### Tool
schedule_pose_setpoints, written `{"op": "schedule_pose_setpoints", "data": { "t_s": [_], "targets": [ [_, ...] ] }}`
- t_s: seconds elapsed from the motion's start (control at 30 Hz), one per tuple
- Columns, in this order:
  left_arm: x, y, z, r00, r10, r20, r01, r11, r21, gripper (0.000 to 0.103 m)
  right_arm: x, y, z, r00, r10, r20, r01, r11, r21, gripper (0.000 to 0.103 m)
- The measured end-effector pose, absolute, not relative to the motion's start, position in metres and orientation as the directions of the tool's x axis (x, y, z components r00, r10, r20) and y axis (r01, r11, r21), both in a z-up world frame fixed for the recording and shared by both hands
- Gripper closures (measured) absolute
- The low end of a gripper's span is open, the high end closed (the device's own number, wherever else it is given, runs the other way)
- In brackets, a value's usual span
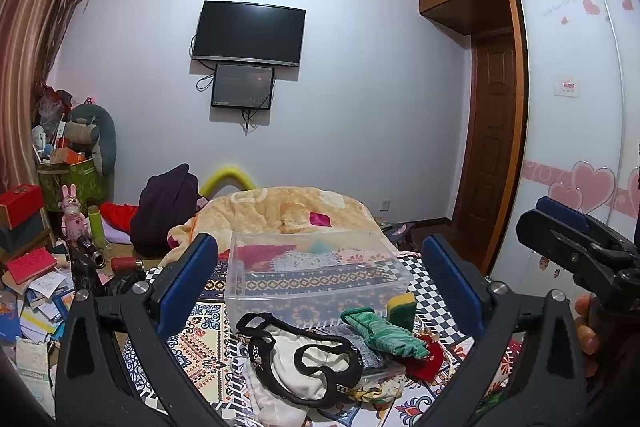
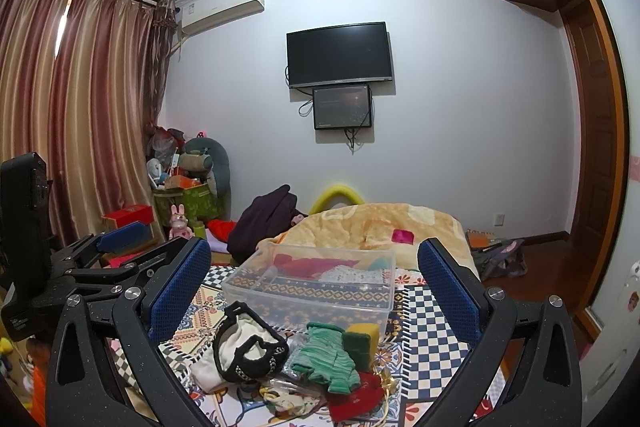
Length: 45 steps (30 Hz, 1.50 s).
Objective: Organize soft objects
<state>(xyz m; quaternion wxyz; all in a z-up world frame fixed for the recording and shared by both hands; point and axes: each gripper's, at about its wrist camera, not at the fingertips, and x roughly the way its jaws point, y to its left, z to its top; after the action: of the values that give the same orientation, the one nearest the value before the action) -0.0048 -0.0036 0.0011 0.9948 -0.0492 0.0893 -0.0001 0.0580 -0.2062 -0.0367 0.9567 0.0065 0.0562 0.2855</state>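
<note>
A pile of soft items lies on the patterned bed cover: a white garment with black trim [image 1: 304, 367] [image 2: 248, 347], a green knitted cloth [image 1: 380, 335] [image 2: 328, 355], a red cloth [image 1: 428, 359] [image 2: 356, 395] and a yellow-green sponge [image 1: 401, 310] [image 2: 362, 341]. Behind them stands a clear plastic bin [image 1: 312, 279] [image 2: 312, 287]. My left gripper [image 1: 320, 287] is open above the pile, holding nothing. My right gripper [image 2: 316, 291] is open and empty too. Each gripper shows at the edge of the other's view.
A beige blanket [image 1: 288, 207] [image 2: 380, 223] lies heaped behind the bin. A dark jacket [image 1: 168, 207] sits at the bed's far left. Books, boxes and toys [image 1: 40, 267] clutter the floor left. A wardrobe [image 1: 572, 107] stands right.
</note>
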Motion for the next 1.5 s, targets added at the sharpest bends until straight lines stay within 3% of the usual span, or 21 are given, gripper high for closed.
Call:
{"op": "schedule_pose_setpoints", "data": {
  "t_s": [0.57, 0.77, 1.13, 1.3, 1.5],
  "targets": [
    [-0.002, 0.0, -0.003, 0.981, -0.018, -0.191, -0.002, 0.995, -0.102, 0.0, 0.059, -0.207, -0.039, 0.83, 0.545, -0.114, -0.543, 0.838, 0.051, 0.0],
    [0.021, 0.01, -0.024, 0.961, -0.026, -0.276, -0.01, 0.992, -0.127, 0.0, 0.075, -0.207, -0.051, 0.837, 0.523, -0.159, -0.521, 0.852, 0.055, 0.0],
    [0.063, 0.022, -0.081, 0.898, -0.004, -0.44, -0.054, 0.991, -0.12, 0.001, 0.131, -0.206, -0.101, 0.815, 0.464, -0.346, -0.461, 0.882, 0.097, 0.0],
    [0.08, 0.039, -0.105, 0.853, -0.015, -0.522, -0.08, 0.984, -0.159, 0.019, 0.145, -0.208, -0.116, 0.791, 0.448, -0.417, -0.445, 0.889, 0.111, 0.003],
    [0.09, 0.059, -0.124, 0.824, -0.038, -0.565, -0.101, 0.972, -0.212, 0.03, 0.162, -0.207, -0.131, 0.743, 0.455, -0.49, -0.45, 0.882, 0.136, 0.026]
  ]
}}
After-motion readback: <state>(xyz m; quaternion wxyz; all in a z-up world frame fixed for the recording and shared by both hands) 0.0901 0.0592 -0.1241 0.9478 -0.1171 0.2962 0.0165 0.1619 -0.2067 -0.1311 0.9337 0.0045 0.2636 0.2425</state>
